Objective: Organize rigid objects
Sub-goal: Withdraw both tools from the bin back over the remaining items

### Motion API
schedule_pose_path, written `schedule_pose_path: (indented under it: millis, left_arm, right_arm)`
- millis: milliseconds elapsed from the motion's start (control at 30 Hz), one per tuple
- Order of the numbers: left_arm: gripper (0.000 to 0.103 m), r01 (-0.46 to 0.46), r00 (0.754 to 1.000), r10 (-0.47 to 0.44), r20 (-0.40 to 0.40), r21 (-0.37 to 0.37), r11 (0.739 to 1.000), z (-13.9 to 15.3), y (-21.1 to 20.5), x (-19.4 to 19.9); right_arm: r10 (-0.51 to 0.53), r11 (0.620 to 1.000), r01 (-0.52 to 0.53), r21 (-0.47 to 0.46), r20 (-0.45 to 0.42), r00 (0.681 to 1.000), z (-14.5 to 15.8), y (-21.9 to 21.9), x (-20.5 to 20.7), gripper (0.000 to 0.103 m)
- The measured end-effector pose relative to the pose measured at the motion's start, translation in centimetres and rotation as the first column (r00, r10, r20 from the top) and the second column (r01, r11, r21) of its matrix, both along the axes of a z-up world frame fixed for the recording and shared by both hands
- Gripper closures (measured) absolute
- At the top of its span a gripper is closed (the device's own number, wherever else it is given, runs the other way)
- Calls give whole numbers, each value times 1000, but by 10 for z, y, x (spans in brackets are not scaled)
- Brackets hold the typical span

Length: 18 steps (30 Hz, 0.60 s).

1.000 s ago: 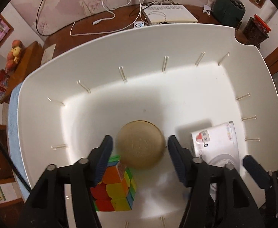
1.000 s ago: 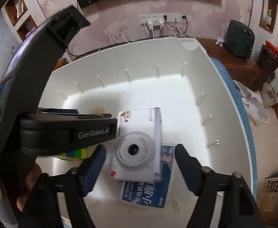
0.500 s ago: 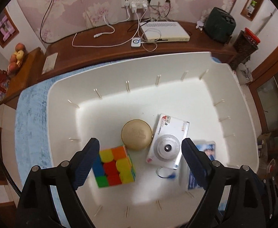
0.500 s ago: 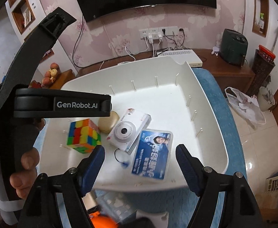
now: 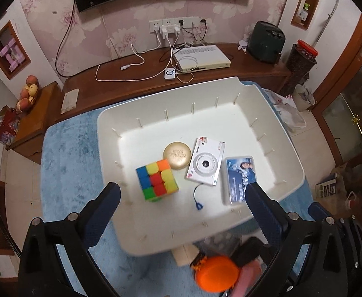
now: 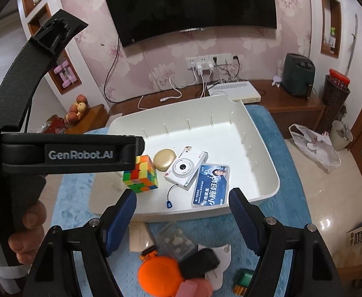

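Hovering both grippers above the white bin [image 5: 290, 153], which sits on a blue mat [image 5: 69, 153]. Left gripper [image 5: 181, 212]: jaws opening wide, nothing between them. Right gripper [image 6: 182, 214]: jaws spread, empty too. Inside the bin, lined up near the front wall: colour cube [image 5: 157, 182], round tan case [image 5: 177, 155] touching the cube's back corner, white camera [image 5: 207, 164] just beside the case with its strap trailing toward the front wall, and a blue card box [image 5: 240, 180] at the camera's right edge. Not yet sorted, on the mat in front of the bin: an orange round thing [image 6: 159, 278], a clear plastic tray [image 6: 174, 241], a black piece [image 6: 199, 263], a small green box [image 6: 245, 277], all bunched close. My judgement: the next pick comes from that heap. Risks: the pieces touch and overlap, so wide jaws could catch two at once or shove a neighbour aside; the orange piece looks rounded and may squirt out of a pinch; the heap is blurred in both views, so I could misjudge the approach; and the two grippers hang near each other and could collide over the heap.
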<state>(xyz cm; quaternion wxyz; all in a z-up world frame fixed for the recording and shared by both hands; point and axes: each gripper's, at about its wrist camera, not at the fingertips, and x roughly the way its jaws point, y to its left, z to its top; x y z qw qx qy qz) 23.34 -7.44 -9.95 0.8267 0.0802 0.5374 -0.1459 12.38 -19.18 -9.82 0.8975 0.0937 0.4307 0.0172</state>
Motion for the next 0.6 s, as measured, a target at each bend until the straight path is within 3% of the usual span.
schedule_pose_path:
  millis: [300, 600]
  left_arm:
    - [2, 12, 998, -12, 56, -2, 1000, 33, 21, -50]
    - [2, 29, 997, -28, 70, -24, 999, 45, 34, -93]
  right_arm:
    - [-21, 1000, 21, 10, 35, 999, 20, 5, -45, 25]
    - [-46, 999, 46, 7, 49, 998, 25, 3, -90, 25]
